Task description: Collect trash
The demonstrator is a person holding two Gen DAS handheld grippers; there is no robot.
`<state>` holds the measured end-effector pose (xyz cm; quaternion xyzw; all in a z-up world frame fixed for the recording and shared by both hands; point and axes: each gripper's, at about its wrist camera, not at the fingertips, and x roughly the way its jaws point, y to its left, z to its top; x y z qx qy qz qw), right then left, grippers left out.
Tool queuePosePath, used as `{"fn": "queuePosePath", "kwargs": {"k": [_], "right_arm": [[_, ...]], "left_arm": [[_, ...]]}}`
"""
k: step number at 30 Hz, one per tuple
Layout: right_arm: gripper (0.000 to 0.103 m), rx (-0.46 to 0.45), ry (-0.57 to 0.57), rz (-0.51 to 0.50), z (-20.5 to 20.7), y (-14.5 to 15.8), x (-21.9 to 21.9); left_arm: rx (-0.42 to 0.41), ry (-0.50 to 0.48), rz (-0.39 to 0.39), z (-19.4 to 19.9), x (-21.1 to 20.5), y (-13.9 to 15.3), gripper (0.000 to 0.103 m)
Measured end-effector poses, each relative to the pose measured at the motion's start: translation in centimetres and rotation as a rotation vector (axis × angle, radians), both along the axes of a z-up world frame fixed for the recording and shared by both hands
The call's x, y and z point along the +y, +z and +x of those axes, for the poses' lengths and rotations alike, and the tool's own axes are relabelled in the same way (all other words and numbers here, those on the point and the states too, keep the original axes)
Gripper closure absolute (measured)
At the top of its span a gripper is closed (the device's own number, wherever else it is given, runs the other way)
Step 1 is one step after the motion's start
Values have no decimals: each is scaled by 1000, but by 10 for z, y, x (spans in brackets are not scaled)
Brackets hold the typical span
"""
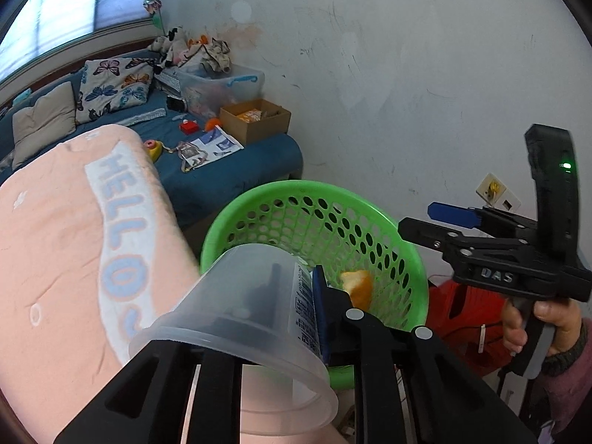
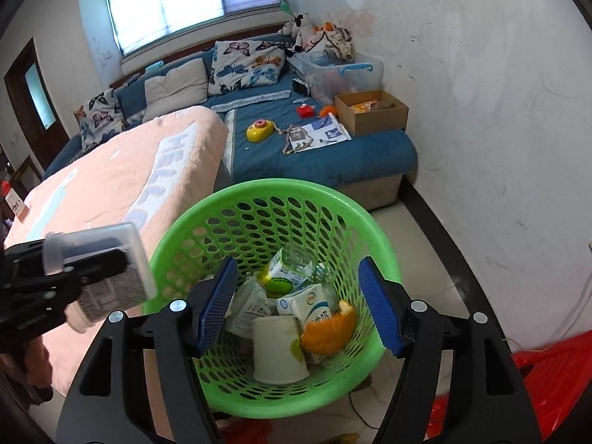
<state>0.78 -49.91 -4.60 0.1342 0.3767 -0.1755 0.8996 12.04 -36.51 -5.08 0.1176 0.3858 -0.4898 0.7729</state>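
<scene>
My left gripper [image 1: 296,307] is shut on a clear plastic cup [image 1: 244,318] and holds it on its side beside the rim of the green basket [image 1: 259,199]. The cup [image 2: 100,270] and the left gripper [image 2: 118,270] also show at the left of the right wrist view, just left of the basket [image 2: 333,199]. My right gripper [image 2: 299,303] is open and empty above the basket. In the basket lie an orange peel [image 2: 327,329], a white paper cup [image 2: 277,351] and milk cartons [image 2: 310,303]. The right gripper [image 1: 429,222] also shows in the left wrist view.
A table under a pink "HELLO" cloth [image 2: 111,185] stands left of the basket. A blue sofa [image 2: 333,155] behind holds pillows, toys, a paper and a cardboard box [image 2: 370,111]. A red plastic stool [image 2: 518,388] is at the right. The white wall [image 2: 481,111] is close.
</scene>
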Motion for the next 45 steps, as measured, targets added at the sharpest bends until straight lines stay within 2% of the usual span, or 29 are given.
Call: {"fn": "queuePosePath", "kwargs": {"k": [4,6,7,9,11,14,16,20,24,26,35,42,45], "right_arm": [[34,-13,3,0,-5,3,-2],[34,-23,0,4,-8,4,-4],[33,-25,-3,5,-9,4,-5],[33,-30,-7,12,-11,5,-7],[33,-35,-9,14,-13,6,-9],[33,-41,-15,15,-16,7,-11],[32,-44,-19,18,-17,7,-12],[31,-47,-9,26,-18,8,-9],[29,-55,25,29,-13,10,3],[27,-59,51,26,-9,12,14],[18,-81,157,-31,7,25,77],[12,-79,253,-73,18,27,132],[11,-88,280,-66,23,28,146]], "left_arm": [[-6,-14,3,0,-17,2,87],[-5,-22,4,4,-25,3,79],[-6,-22,6,8,-28,1,70],[-19,-25,9,6,-33,2,62],[-21,-22,12,6,-36,1,49],[-18,-27,3,4,-35,2,45],[-31,-12,8,4,-31,3,36],[-36,15,-5,4,-15,8,34],[-79,70,1,5,10,14,30],[-94,104,2,6,22,18,23],[-149,280,24,14,94,31,12],[-157,395,29,15,147,36,10],[-207,456,52,9,173,38,9]]}}
